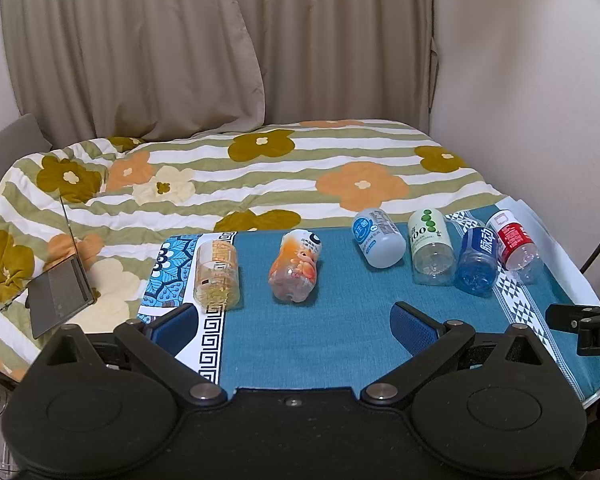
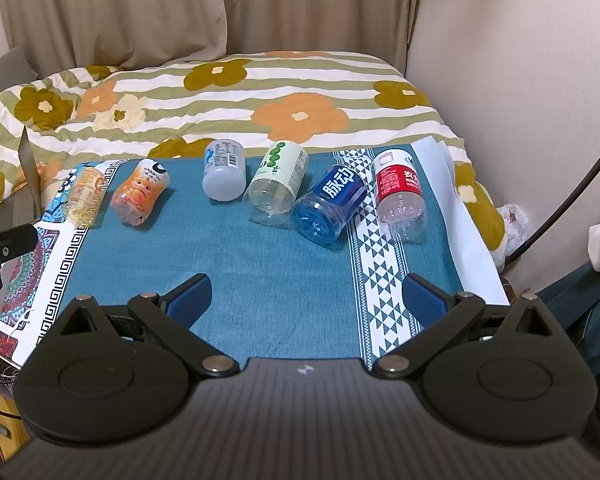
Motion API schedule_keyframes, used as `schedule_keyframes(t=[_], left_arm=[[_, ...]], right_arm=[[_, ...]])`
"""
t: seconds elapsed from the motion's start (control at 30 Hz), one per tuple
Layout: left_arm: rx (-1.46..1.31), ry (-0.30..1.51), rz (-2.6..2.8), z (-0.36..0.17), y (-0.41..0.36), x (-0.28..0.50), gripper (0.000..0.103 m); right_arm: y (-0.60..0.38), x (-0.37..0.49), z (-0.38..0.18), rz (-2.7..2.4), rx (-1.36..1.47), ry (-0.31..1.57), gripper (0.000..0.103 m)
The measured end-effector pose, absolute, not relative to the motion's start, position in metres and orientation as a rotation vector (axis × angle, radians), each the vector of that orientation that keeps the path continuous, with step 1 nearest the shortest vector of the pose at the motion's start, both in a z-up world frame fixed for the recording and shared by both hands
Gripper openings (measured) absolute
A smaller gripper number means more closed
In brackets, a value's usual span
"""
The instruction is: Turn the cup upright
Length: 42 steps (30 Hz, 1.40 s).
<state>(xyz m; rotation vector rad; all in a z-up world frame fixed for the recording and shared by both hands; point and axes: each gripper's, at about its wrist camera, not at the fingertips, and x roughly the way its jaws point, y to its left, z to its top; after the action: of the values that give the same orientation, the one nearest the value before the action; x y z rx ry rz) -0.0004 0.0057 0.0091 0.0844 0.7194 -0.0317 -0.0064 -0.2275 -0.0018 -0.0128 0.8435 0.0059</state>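
Several bottle-cut cups lie on their sides in a row on the blue tablecloth [image 1: 300,340]. From left: a yellow-label cup [image 1: 218,272], an orange cartoon cup [image 1: 296,266], a frosted white cup [image 1: 378,242], a green-label clear cup [image 1: 430,246], a blue cup [image 1: 478,260] and a red-label cup [image 1: 516,246]. In the right wrist view they are the yellow [image 2: 86,194], orange [image 2: 140,192], white [image 2: 225,174], green [image 2: 278,184], blue [image 2: 332,204] and red [image 2: 400,196] cups. My left gripper [image 1: 294,322] is open and empty near the front, before the orange cup. My right gripper [image 2: 306,296] is open and empty, before the blue cup.
The table stands against a bed with a flowered striped quilt [image 1: 260,172]. A laptop [image 1: 60,292] lies on the bed at the left. Curtains [image 1: 180,40] hang behind. A wall [image 2: 520,60] and a black cable [image 2: 572,196] are on the right.
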Motion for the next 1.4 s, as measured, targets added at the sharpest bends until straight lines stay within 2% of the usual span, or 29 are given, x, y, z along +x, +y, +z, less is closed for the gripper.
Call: schedule_keyframes(t=[1.4], left_arm=[[0.081, 0.719, -0.049, 0.0094, 0.0138, 0.0099, 0.103]], right_arm=[[-0.2266, -0.0062, -0.0049, -0.005, -0.001, 0.855, 0.103]])
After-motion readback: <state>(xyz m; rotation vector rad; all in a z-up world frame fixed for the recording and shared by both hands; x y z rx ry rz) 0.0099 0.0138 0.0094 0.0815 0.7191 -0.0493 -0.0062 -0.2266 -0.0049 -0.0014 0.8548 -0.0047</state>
